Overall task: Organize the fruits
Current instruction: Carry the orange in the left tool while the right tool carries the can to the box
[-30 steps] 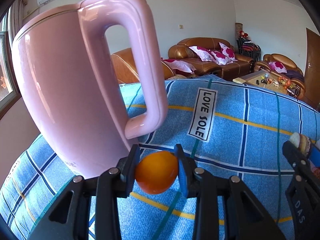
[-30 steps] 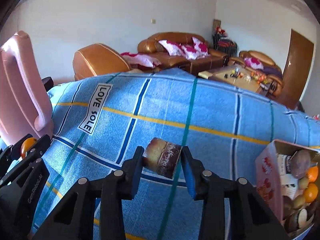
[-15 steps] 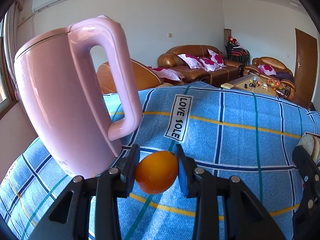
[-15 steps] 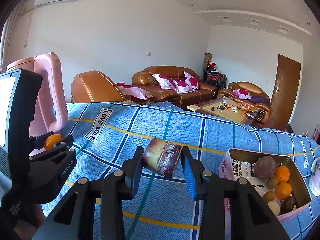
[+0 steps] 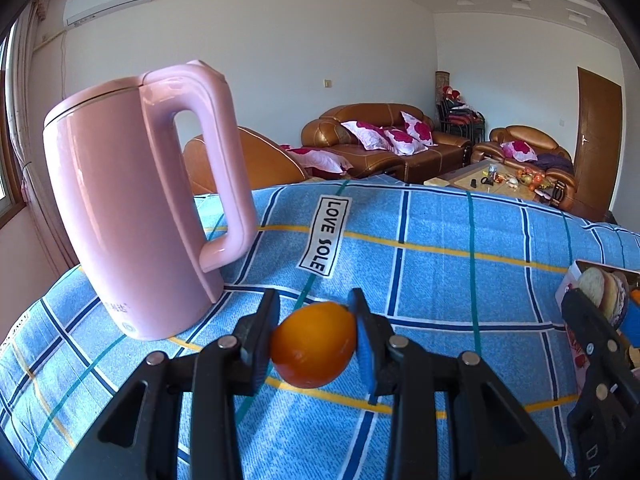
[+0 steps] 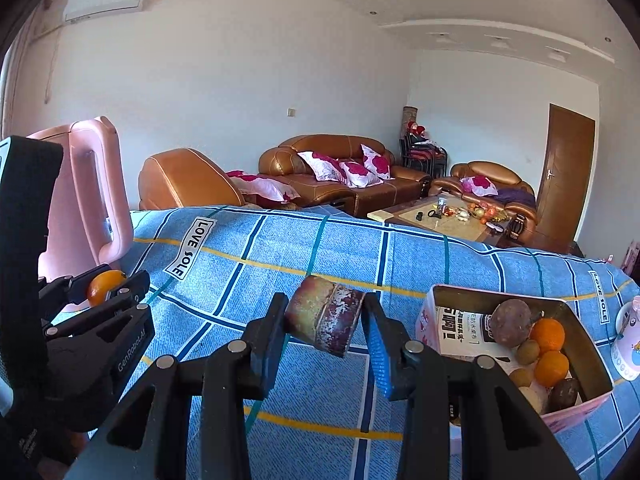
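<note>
Orange lies crosswise, long axis spanning left tool.

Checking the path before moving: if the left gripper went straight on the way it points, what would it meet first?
Probably the blue cloth near its LOVE SOLE label; the pink kettle stands off to the left. Depth is unclear.

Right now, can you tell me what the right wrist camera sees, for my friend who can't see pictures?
The right gripper holds a brownish chunk of fruit above a blue checked cloth. To its right sits an open pink box with oranges and other fruit. On the left, the left gripper holds a small orange beside a pink kettle.
</note>
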Motion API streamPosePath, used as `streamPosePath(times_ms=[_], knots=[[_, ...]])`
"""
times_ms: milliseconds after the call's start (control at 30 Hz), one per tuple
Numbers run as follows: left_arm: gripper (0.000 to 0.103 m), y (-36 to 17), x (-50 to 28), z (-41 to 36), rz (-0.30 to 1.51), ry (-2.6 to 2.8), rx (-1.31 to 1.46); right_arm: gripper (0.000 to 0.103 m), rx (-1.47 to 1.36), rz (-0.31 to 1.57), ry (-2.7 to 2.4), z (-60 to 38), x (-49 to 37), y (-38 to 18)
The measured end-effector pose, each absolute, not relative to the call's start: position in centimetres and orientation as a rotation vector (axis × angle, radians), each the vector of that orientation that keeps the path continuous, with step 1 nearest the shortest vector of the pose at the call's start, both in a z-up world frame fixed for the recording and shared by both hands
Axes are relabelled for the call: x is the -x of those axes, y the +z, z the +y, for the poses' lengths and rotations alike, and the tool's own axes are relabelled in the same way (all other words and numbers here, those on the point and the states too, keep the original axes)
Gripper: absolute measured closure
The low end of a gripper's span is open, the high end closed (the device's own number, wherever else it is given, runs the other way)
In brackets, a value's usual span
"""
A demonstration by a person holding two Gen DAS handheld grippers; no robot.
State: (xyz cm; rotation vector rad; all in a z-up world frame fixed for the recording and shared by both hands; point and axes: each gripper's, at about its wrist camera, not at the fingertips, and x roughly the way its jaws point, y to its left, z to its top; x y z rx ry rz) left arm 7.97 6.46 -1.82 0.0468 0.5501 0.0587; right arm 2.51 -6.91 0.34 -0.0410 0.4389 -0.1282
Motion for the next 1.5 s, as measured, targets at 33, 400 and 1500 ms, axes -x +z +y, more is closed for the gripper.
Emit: streamPosePath(times_ms=[33, 400, 1500], knots=[[0.066, -1.8, -7.8, 6.3, 0.551, 0.056, -0.045, 0.063, 0.038, 0.439, -0.13, -7.0, -2.4, 0.4], [0.066, -1.7, -5.7, 4.1, 0.535, 0.035, -0.056, 0.063, 0.05, 0.423, -0.134, -8.5, -0.3, 0.5], [0.066, -1.5, -0.9, -5.2, 0.511, -0.09, -0.088, 0.063, 0.056, 0.386, -0.243, -17.7, 5.5, 0.9]])
